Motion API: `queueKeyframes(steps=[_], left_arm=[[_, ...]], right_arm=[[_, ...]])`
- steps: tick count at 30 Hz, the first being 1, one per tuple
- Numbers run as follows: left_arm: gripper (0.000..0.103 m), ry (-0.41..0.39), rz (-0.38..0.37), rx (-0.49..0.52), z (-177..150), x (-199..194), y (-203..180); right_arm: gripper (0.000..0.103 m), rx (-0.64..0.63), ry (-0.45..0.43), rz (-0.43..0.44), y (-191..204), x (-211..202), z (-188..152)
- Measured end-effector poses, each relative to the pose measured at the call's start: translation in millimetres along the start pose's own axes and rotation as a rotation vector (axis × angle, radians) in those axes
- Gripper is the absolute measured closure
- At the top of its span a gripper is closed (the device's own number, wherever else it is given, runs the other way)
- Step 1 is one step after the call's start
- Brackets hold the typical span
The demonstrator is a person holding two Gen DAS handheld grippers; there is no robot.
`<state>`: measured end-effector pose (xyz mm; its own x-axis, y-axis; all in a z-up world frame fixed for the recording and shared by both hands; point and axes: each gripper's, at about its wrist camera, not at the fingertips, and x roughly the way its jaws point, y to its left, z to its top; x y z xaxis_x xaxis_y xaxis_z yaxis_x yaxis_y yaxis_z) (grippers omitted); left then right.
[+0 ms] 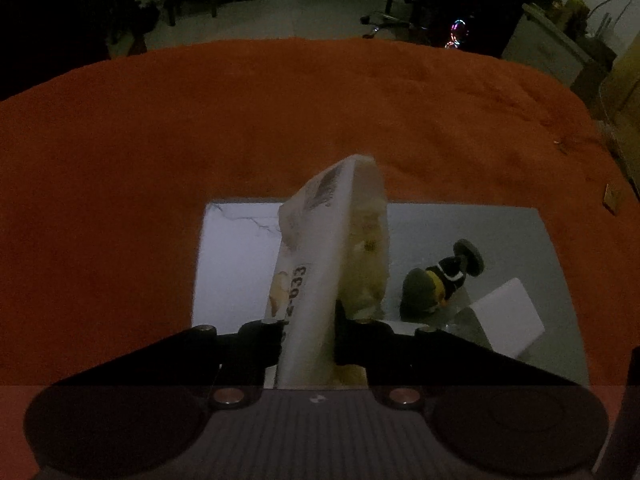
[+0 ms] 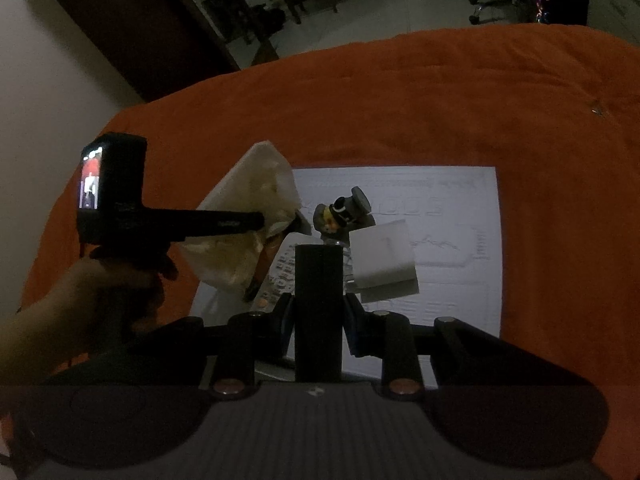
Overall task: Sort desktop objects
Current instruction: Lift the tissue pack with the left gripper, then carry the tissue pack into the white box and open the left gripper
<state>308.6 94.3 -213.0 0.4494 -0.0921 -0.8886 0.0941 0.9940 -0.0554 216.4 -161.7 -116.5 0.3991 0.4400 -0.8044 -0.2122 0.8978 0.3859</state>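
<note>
My left gripper (image 1: 307, 336) is shut on a white plastic-wrapped packet (image 1: 328, 256) with a barcode and printed numbers, held up over the grey board (image 1: 520, 232). The packet (image 2: 248, 216) and the left gripper (image 2: 256, 222) also show in the right wrist view. My right gripper (image 2: 319, 320) is shut on a black rectangular block (image 2: 319, 304), held upright over the board (image 2: 460, 208). A small dark figurine with a yellow face (image 1: 436, 280) (image 2: 340, 212) lies on the board beside a white box (image 1: 508, 320) (image 2: 382, 256).
The board lies on an orange cloth (image 1: 200, 120) (image 2: 440, 100) that covers the table. A printed card (image 2: 280, 276) lies on the board under the packet. A small tan item (image 1: 612, 199) sits at the cloth's right edge. Chairs and furniture stand in the dark room beyond.
</note>
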Motion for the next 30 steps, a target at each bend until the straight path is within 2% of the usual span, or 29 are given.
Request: queueKeyframes(steps=[2,6,11,15,18,24,27,30], left_arm=[[0.093,-0.023,-0.007,0.005,0.9,-8.5,1.0],[0.093,-0.077,0.029,0.069,3.5,-27.1,0.4],[0.093,-0.111,-0.049,0.016,5.1,-57.6,14.1],[0.093,-0.135,-0.091,0.058,-6.2,-80.0,10.2],[0.093,-0.116,-0.104,0.063,-20.3,-95.1,5.7],[0.093,-0.085,-0.193,0.094,-43.2,-122.8,-4.0],[0.093,-0.056,-0.215,0.065,-57.9,-130.5,-6.9],[0.093,-0.042,-0.217,0.093,-75.3,-139.3,-15.5]], right_arm=[[0.074,-0.005,-0.002,0.000,0.5,-0.8,0.0],[0.074,-0.010,-0.003,0.002,-0.5,-3.2,-1.1],[0.074,-0.009,-0.014,0.007,-0.8,-9.3,-2.3],[0.074,-0.014,-0.021,0.014,2.0,-14.8,-2.7],[0.074,-0.022,-0.023,0.018,6.5,-17.6,-3.5],[0.074,-0.035,-0.027,0.049,18.4,-24.9,-8.2],[0.074,-0.033,-0.018,0.068,22.6,-27.2,-13.9],[0.074,-0.035,-0.002,0.081,26.3,-29.6,-22.4]])
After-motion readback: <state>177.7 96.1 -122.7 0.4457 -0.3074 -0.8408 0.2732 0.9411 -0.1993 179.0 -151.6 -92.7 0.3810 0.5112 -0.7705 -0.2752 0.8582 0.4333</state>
